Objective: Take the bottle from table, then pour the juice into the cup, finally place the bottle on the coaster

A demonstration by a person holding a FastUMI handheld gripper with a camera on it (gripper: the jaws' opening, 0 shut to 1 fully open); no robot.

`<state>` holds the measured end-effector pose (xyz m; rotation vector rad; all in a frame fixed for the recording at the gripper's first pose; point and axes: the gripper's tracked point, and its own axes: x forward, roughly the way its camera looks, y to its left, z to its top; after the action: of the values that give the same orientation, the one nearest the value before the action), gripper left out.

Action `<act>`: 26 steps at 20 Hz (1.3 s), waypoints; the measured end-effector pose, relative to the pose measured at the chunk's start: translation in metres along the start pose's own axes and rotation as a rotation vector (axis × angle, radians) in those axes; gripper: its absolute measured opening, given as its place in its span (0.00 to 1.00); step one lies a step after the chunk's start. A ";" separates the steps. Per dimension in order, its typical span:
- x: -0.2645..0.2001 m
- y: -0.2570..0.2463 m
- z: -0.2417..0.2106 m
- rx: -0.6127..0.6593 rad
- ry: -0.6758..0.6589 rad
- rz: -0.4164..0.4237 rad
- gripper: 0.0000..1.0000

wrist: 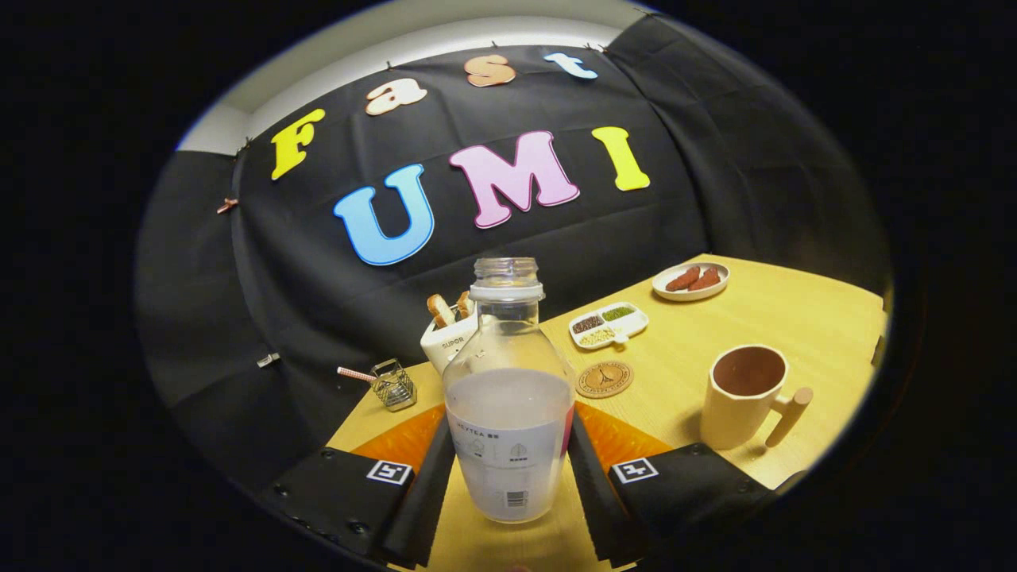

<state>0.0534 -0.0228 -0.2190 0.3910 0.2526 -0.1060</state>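
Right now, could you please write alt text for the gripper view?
An open-topped bottle of pale juice stands between the gripper's fingers, which press its sides. Beyond it on the wooden table lie a round coaster and, to the right, a beige cup.

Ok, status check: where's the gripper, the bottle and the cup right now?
Gripper shut on bottle, uncapped, juice inside, upright. Cup ahead to the right, empty. Coaster just beyond bottle, bare. Nothing between bottle and cup.

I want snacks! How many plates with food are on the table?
2: a round plate of brown pieces at the far side, and a divided dish of seeds nearer, behind the coaster. The bottle may hide more.
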 end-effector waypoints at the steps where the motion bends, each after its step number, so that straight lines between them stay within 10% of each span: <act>1: 0.000 -0.004 0.002 0.031 0.007 -0.005 0.76; 26: 0.016 -0.064 0.019 0.994 0.047 0.034 0.75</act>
<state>0.0632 -0.0898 -0.2292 1.3865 0.2252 -0.1869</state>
